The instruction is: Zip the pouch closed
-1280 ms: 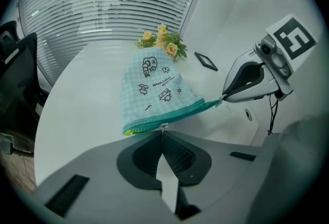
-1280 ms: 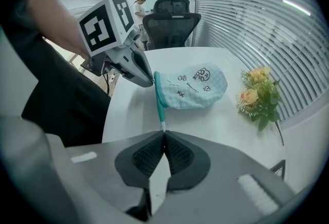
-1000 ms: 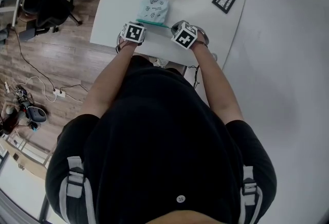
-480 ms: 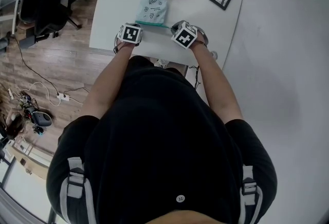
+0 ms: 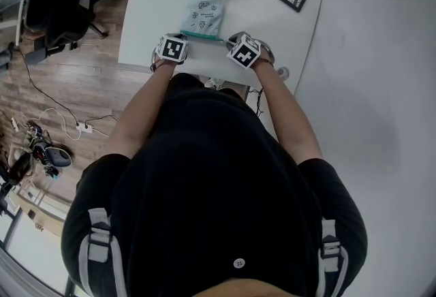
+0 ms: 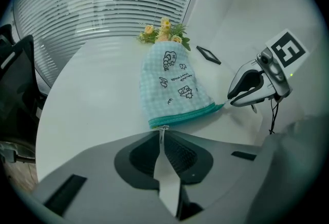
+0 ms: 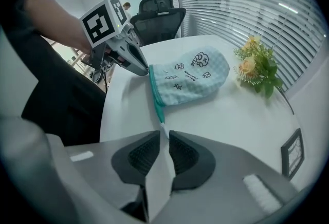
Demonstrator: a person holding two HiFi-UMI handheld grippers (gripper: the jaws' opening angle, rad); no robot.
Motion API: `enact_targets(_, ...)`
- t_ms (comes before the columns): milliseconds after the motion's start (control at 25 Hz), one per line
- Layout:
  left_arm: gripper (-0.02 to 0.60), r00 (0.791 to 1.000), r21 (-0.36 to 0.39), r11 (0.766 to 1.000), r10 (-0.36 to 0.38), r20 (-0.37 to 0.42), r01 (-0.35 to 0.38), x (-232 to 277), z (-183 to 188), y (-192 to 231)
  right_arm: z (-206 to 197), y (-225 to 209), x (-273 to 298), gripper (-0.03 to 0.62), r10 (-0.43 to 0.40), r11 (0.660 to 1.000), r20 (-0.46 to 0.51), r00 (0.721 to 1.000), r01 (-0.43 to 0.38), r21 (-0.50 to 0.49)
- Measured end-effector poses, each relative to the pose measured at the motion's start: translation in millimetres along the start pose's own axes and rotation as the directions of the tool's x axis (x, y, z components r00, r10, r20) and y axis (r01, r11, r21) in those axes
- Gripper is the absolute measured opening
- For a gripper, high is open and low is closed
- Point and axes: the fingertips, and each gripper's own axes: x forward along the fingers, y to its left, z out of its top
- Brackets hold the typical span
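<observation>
While the left claw (image 6: 160, 137) clamps the pull (image 6: 163, 128), the right claw (image 7: 164, 133) is opening around the tab (image 7: 163, 126) of the pouch (image 7: 190, 78); bracing looks finished.

The left forearm (image 5: 139, 105) and right forearm (image 5: 283, 108) reach forward side by side, both tools pointing steeply down. The left tool (image 6: 162, 134) pinches the pull (image 6: 163, 129), jaws almost together. The right tool (image 7: 164, 136) has its jaws opening, with the zip end (image 7: 161, 126) between the 2 tips.
</observation>
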Motion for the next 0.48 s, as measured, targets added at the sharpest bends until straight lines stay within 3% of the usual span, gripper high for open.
enact_targets(120,0.093,1.0,0.002,1.0,-0.006,0.0,0.006,-5,-3,3,-5,-2,-3,0.094,0.003,1.0,0.008,1.0,-0.003,0.031)
enact_targets(240,0.113,0.999,-0.019,0.999,-0.029,0.019,0.029,-20,-7,5,-13,-5,-11,0.109,0.003,0.996,0.04,0.999,-0.006,0.088)
enact_targets(360,0.121,0.993,-0.062,0.996,-0.061,0.097,0.067,-37,-4,9,-18,-11,-27,0.114,-0.021,0.988,0.112,0.994,0.004,0.151)
enact_targets(480,0.124,0.977,-0.069,0.994,-0.075,0.197,0.09,-62,7,10,-10,-12,-52,0.123,-0.057,0.976,0.238,0.97,0.004,0.216)
